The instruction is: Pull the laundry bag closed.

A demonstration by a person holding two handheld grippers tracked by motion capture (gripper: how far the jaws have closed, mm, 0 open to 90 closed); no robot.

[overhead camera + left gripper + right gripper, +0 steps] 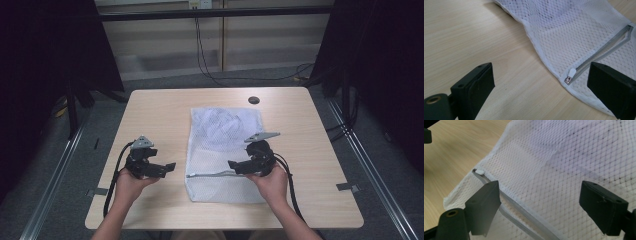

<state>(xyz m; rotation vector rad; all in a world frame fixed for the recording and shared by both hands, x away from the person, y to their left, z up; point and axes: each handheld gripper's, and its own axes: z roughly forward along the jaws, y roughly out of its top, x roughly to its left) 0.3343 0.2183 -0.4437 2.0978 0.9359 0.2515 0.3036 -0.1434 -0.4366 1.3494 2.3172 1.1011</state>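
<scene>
White mesh laundry bag (220,150) lying flat mid-tabletop, a bit right of centre; soft honeycomb netting, see-through enough to show a bunched pale bundle (220,124) inside the far half; hemmed white edge all round, roughly rectangular. Grey zipper (212,174) running across the near part, partly open, teeth spread into a narrow V in the left gripper view; small white pull tab (571,74) on a metal slider sitting at the bag's left edge.

Left gripper (167,169) held just above bare wood, just left of the bag and not touching it; fingers (477,85) well apart, nothing between them, blocky matte black plastic with flat pads; pull tab lying on the tabletop just inside the far finger in that view.

Right gripper (233,166) over the bag near the zipper line; fingers (485,203) wide apart too, nothing pinched; zipper tape passing under the nearer finger in the right gripper view; can't tell if it actually touches the mesh.

Tabletop (160,110) pale wood-grain laminate, rounded corners, smooth and matte; small round black cable grommet (253,100) near the far edge. Grey carpet floor around, black curtains either side, light panelled wall behind with black cables (205,55) hanging down.
</scene>
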